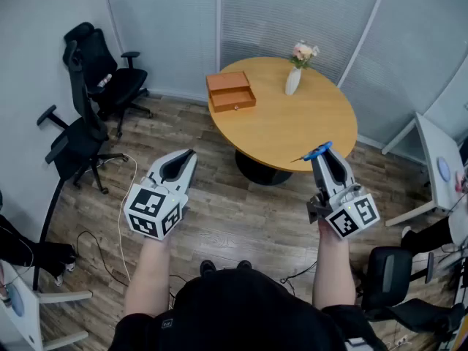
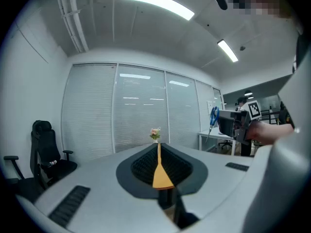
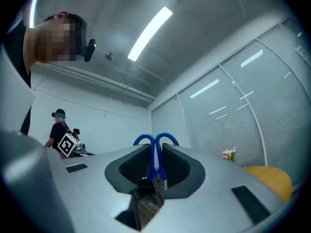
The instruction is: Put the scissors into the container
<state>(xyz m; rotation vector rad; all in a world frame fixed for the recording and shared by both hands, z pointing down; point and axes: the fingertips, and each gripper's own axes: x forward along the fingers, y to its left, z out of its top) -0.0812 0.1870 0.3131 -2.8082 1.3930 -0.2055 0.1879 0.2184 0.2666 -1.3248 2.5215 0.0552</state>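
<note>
Hovering at the near left, the left tongs (image 1: 180,168) are pressed together on nothing, forearm stretched forward, probably idle as a spare. Far across the round tabletop (image 1: 292,130) waits the open orange container (image 1: 230,91). At the right, the right tongs (image 1: 327,158) clamp the blue scissors (image 1: 318,151), raised near the tabletop's edge, seemingly for carrying.

The container (image 1: 230,91) sits on the round table (image 1: 292,134), at its far left edge. The vase (image 1: 293,80) stands on the table to the right of the container, apart from it. My right gripper (image 1: 326,161) is above the table's near edge, with the scissors (image 1: 316,152) between its jaws. My left gripper (image 1: 187,158) is left of the table, above the floor (image 1: 219,218). One chair (image 1: 110,79) stands far left, and a second chair (image 1: 77,145) stands nearer me.
</note>
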